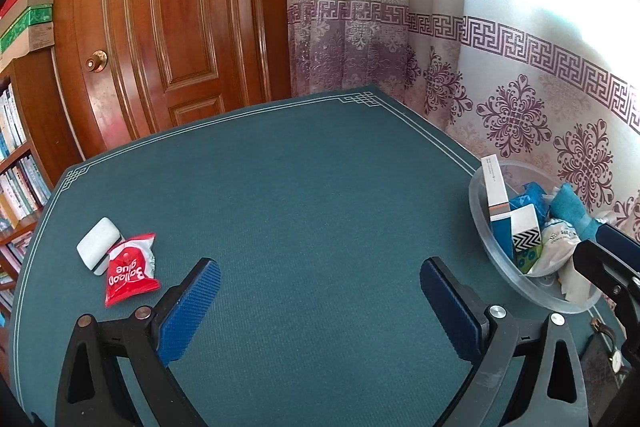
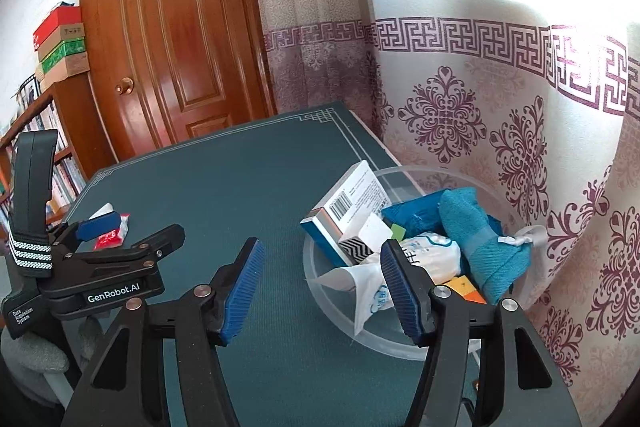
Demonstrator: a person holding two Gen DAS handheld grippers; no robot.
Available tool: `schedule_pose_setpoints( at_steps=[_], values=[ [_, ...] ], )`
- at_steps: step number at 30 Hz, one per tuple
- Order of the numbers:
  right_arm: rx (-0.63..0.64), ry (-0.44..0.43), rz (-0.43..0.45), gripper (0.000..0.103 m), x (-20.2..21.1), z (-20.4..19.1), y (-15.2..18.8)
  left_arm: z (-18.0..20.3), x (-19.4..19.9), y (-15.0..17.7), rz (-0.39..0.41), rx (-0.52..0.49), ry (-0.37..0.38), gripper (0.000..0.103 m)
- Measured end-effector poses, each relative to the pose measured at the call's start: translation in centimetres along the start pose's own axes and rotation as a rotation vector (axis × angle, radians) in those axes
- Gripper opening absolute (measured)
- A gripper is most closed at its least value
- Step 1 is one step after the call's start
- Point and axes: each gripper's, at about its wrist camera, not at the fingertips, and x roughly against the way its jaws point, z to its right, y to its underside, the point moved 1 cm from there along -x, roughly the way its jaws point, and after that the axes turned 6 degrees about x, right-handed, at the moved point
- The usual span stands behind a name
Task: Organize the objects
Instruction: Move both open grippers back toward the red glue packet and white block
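1. Looking at what is left loose, I see a red packet (image 1: 131, 269) and a white case (image 1: 98, 245) lying touching each other near the left edge of the green table (image 1: 304, 187); I judge these are the things waiting to be put away.
2. The clear bowl (image 2: 320, 263) sits at the table's right edge against the curtain (image 2: 520, 131), and it already holds a tilted box (image 2: 344, 207), a blue cloth (image 2: 480, 247) and a white bag (image 2: 424, 255), so I take it as the collecting spot.
3. My left claw (image 1: 320, 285) hangs above bare table with its jaws spread wide and nothing between them, the packet off to its left. I read that spread as readiness for the packet.
4. My right claw (image 2: 322, 285) is also wide open and empty, its right finger (image 2: 400, 291) over the bowl's near rim.
5. A door and a bookshelf stand beyond the table.
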Motion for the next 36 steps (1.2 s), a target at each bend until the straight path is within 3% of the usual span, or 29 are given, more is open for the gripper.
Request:
schedule_pose_setpoints(
  at_steps=[12, 21, 36],
  values=[
    [0.07, -0.064, -0.043, 0.066, -2.4, -5.0, 0.4, -5.1, -0.1, 0.7, -0.014, 0.068, -0.068, 0.102],
    [0.139, -0.163, -0.15, 0.067, -6.1, -9.5, 2.0, -10.5, -0.2, 1.0, -0.027, 0.157, -0.144, 0.102],
    [0.21, -0.349, -0.223, 0.067, -11.3, -17.6, 1.5, -19.3, 0.0, 1.6, -0.022, 0.31, -0.284, 0.102]
  ],
)
